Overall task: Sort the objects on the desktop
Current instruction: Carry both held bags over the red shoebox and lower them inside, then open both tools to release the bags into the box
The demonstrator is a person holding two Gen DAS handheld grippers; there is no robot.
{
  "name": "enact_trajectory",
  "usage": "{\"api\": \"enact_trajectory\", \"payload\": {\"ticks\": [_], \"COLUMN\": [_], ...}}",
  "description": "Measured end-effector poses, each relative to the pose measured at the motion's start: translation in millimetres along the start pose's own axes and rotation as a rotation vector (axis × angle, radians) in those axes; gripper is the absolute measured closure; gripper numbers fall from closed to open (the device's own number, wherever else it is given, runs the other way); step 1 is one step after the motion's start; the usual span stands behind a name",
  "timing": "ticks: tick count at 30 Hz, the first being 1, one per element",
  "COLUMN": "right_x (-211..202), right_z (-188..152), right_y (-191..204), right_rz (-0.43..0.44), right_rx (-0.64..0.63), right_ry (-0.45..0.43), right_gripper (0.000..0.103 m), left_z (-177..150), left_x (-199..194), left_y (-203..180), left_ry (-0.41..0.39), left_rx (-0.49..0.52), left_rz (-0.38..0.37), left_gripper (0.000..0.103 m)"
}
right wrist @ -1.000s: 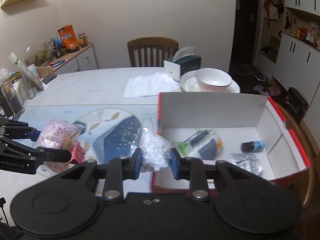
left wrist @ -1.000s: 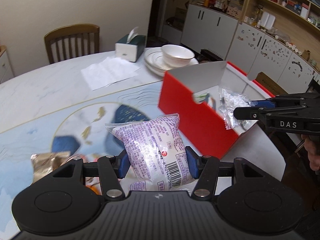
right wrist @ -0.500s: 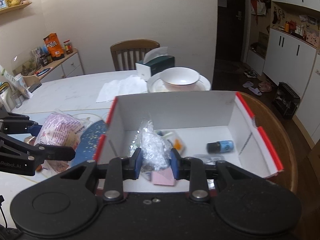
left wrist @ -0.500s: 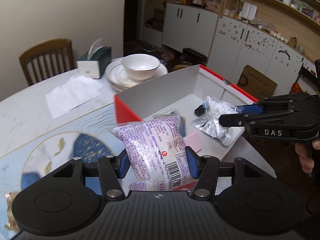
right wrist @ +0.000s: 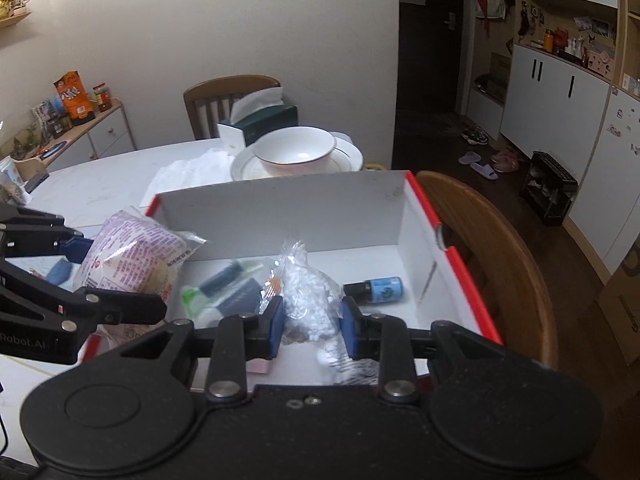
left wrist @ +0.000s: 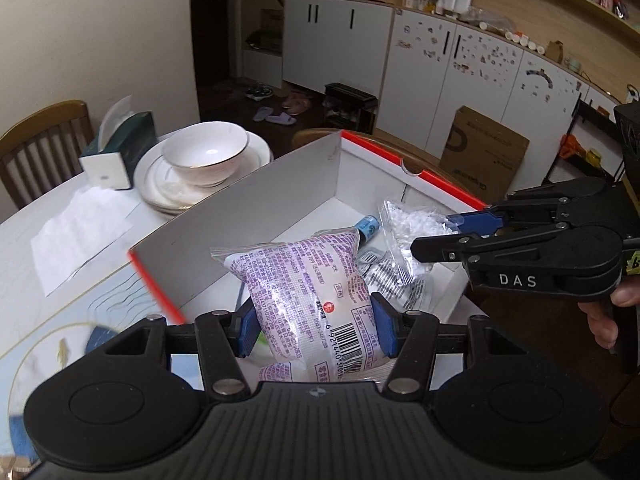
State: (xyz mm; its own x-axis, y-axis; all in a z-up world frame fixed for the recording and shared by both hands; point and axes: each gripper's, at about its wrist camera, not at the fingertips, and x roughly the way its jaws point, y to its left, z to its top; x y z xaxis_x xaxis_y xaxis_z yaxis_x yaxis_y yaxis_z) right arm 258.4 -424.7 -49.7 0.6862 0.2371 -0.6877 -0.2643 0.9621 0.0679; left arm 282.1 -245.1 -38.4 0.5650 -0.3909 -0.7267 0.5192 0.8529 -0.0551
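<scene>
The left gripper (left wrist: 313, 330) was clamped on a purple-printed packet (left wrist: 308, 296) above the red-edged box (right wrist: 456, 264). The right gripper (right wrist: 313, 330) pinched a clear bag of white pellets (right wrist: 308, 300) over the box interior. A small blue bottle (right wrist: 380, 289) lay inside; blurred items beside it were unidentifiable. Beyond stood a bowl (right wrist: 296, 151).

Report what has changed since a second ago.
Both grippers carried their loads from over the table to over the red box: the left gripper with the purple packet, the right gripper with the clear bag. Both grips stayed shut; nothing was released.
</scene>
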Motion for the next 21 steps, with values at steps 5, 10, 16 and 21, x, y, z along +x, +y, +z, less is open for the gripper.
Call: {"api": "enact_trajectory", "payload": {"ticks": [5, 10, 16, 21], "right_x": [8, 18, 34, 45], "right_z": [-1, -2, 0, 0], "right_y": [-10, -15, -23, -30], "right_rz": [-0.014, -0.022, -0.033, -0.024], "right_rx": [0.009, -0.008, -0.033, -0.046], "right_ry": [0.018, 0.04, 0.082, 0.125], "right_gripper": [0.075, 0.075, 0.075, 0.075], "left_z": [13, 20, 30, 41], "left_x": [23, 47, 69, 87], "left_y": [1, 2, 3, 3], "left_ry": [0.028, 0.064, 0.092, 0.111], "left_rx": [0.001, 0.01, 0.044, 0.057], "left_rz": [-0.008, -0.005, -0.006, -0.021], "left_gripper": [0.048, 0.048, 0.048, 0.048]}}
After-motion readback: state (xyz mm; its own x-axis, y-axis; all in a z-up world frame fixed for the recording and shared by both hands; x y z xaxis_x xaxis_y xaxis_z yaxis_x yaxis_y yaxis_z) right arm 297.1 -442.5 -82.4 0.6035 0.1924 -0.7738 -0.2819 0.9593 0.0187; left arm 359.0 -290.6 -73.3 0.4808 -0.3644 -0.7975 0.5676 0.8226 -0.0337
